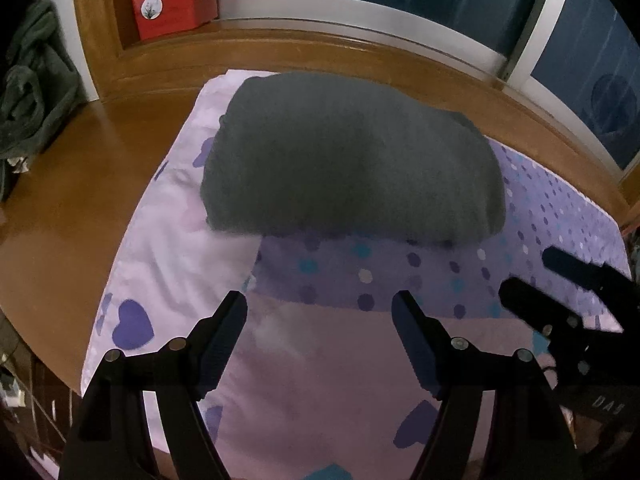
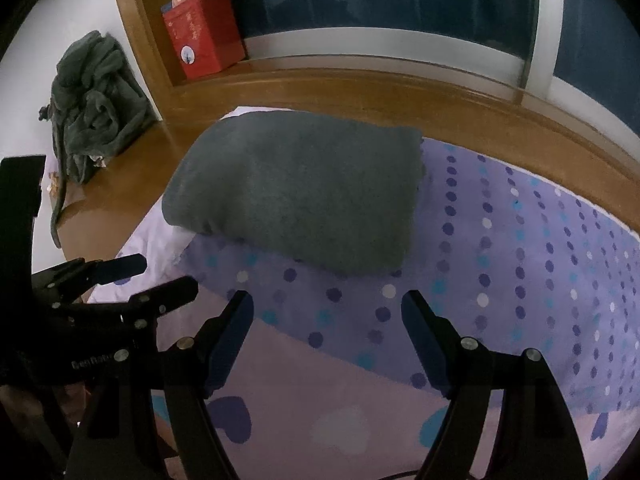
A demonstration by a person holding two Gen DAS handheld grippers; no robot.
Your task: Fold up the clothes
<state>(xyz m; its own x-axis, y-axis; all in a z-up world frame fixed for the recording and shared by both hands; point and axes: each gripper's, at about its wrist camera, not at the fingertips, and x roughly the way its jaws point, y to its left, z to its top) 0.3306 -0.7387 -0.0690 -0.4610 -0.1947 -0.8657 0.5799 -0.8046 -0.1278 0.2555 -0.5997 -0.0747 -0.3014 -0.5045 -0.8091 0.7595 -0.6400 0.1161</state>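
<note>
A dark grey-green garment [image 1: 352, 160] lies folded into a thick rectangle on a purple sheet [image 1: 400, 280] printed with dots and hearts. In the right wrist view the folded garment [image 2: 296, 192] sits at the middle, its rounded fold edge toward me. My left gripper [image 1: 320, 300] hovers just short of that near edge, open with nothing between its fingers. My right gripper [image 2: 328, 300] is beside it on the right, also open and empty. Each gripper shows in the other's view: the right gripper [image 1: 532, 276] at the right edge, the left gripper [image 2: 164, 274] at the lower left.
The sheet covers part of a wooden surface [image 1: 72, 200]. A crumpled dark green garment [image 2: 96, 104] is heaped against the wall at the far left. A red box [image 2: 200, 36] stands on the wooden window ledge [image 2: 360, 80], below dark window panes.
</note>
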